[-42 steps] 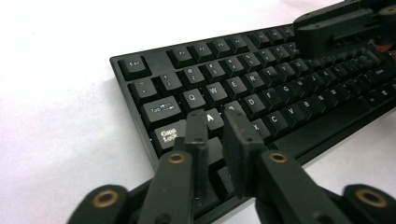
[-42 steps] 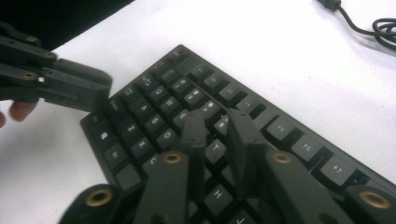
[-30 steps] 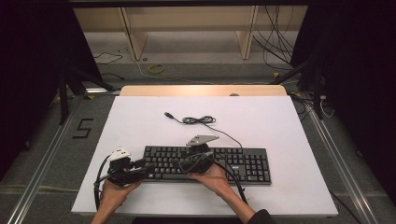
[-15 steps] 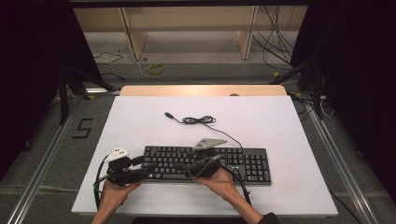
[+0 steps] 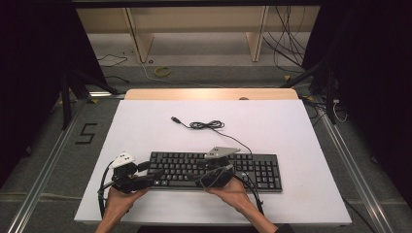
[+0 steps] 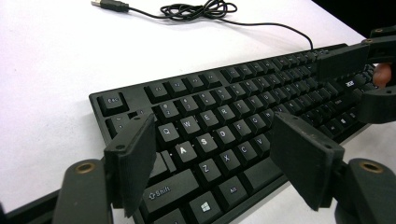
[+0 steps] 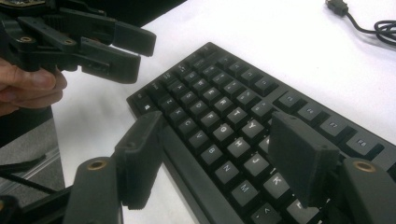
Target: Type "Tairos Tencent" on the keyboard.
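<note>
High view, keyboard: the black keyboard (image 5: pixel 214 171) lies flat near the front edge of the white table (image 5: pixel 301 131), its cable (image 5: pixel 206 124) coiled loosely toward the middle.
High view, tools: the left gripper (image 5: pixel 148 174) sits at the keyboard's left end and the right gripper (image 5: pixel 217 171) over its front edge near the middle.
High view, risk: a hand drawing back could, by this judgement, catch the front edge and skew the keyboard.
Left gripper view: its jaws stand spread, nothing pinched, keys between them; a low pass could press or snag a keycap.
Right gripper view: jaws likewise apart and empty over the letter keys; the left gripper (image 7: pixel 135 49) hovers close, so the two could knock.
Change: both pairs of jaws have just been opening; a second ago the keyboard's right end lay slightly farther toward the front edge.
</note>
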Demonstrator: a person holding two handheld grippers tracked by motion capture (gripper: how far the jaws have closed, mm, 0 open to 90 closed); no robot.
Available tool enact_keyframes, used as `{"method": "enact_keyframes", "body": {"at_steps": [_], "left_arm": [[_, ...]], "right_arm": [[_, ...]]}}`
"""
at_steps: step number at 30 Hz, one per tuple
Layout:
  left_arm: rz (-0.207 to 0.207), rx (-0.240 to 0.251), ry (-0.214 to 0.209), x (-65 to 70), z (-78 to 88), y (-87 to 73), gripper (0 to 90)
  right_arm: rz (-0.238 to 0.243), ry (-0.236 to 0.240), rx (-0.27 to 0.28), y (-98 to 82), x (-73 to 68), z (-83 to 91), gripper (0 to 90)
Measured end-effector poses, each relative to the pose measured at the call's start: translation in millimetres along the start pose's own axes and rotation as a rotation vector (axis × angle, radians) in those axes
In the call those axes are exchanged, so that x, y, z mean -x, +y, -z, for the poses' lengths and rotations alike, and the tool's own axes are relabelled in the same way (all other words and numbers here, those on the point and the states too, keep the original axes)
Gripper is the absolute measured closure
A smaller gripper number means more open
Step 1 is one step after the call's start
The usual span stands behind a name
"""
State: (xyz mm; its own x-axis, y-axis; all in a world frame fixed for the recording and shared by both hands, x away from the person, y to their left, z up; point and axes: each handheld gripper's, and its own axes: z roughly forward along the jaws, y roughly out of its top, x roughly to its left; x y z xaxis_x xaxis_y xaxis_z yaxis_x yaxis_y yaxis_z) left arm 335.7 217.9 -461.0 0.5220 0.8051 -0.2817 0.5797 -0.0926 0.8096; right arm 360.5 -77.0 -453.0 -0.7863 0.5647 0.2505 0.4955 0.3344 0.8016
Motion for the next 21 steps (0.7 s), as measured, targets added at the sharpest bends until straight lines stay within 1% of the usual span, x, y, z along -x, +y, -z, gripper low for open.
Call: {"method": "enact_keyframes", "body": {"at_steps": [10,18,21], "left_arm": [[-0.015,-0.003,-0.003,2.1,-2.2,2.9,30.4],[-0.01,0.0,-0.004,2.2,-3.5,4.5,30.8],[-0.015,0.0,-0.004,1.7,-4.0,5.6,31.5]], "right_arm": [[0.004,0.003,-0.001,-4.9,-2.9,1.7,35.3],[0.003,0.004,-0.001,-8.4,-3.7,4.0,35.3],[0.003,0.004,0.001,-9.7,-4.2,4.9,35.2]]}}
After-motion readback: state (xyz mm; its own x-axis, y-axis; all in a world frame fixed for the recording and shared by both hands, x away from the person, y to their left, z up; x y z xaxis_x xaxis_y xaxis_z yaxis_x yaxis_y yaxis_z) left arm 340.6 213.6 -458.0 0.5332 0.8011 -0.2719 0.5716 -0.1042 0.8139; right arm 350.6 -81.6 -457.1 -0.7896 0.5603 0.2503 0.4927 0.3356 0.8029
